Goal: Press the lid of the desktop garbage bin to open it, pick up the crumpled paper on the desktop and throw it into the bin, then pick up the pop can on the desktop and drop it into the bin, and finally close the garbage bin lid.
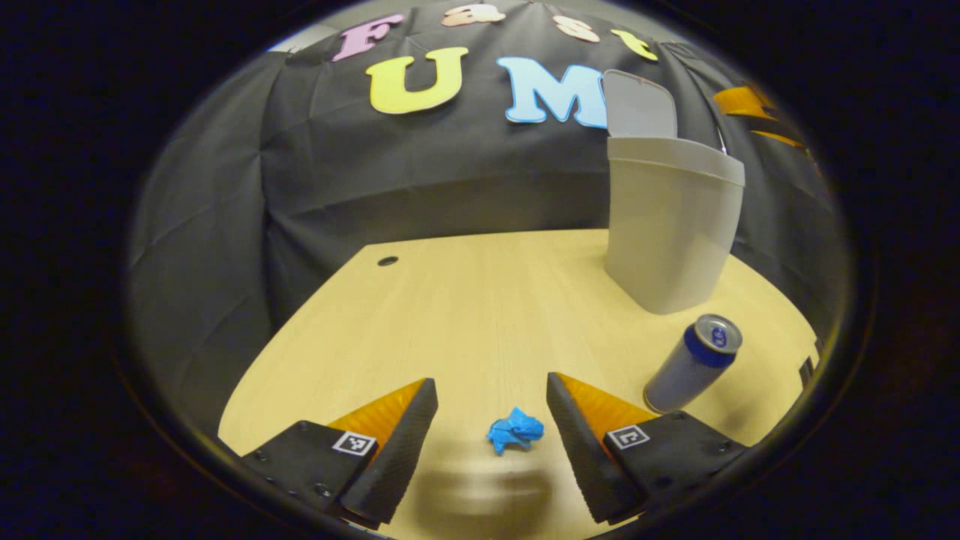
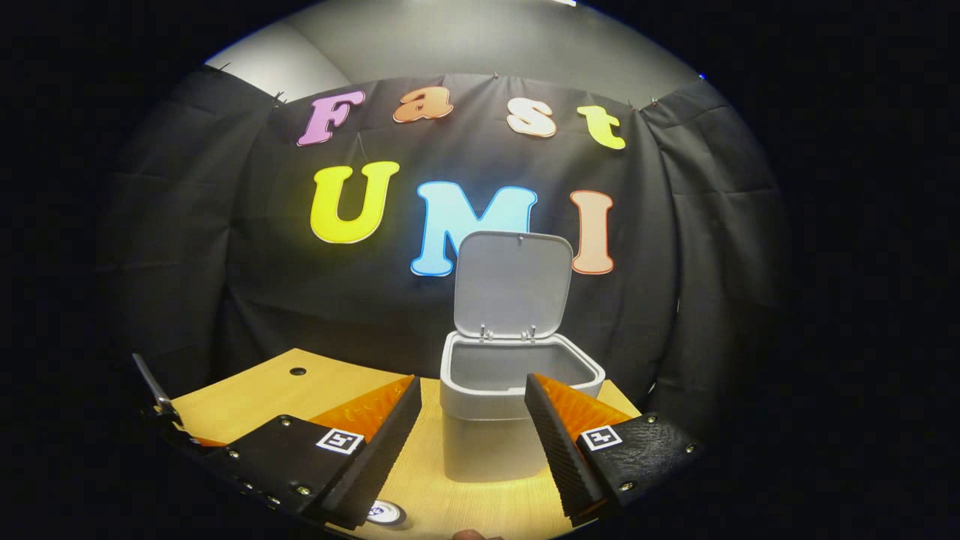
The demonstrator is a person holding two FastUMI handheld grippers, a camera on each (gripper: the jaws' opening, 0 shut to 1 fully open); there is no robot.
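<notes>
The left gripper [image 1: 491, 420] is held spread around the crumpled blue paper [image 1: 514, 433], seemingly untouched; the right gripper [image 2: 471, 420], also spread, is faced toward the open-lidded bin [image 2: 517, 390].

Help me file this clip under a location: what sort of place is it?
Probably a staged recording booth, not a home: black cloth wall, a bare wooden desktop, and a few props, a bin, a can and crumpled paper.

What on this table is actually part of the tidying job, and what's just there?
Part of the job:
- garbage bin, lid standing open
- blue crumpled paper, between the open left gripper fingers
- pop can, upright beside the bin
- right gripper, open, facing the bin

Just there:
- wooden table
- small hole in the tabletop
</notes>
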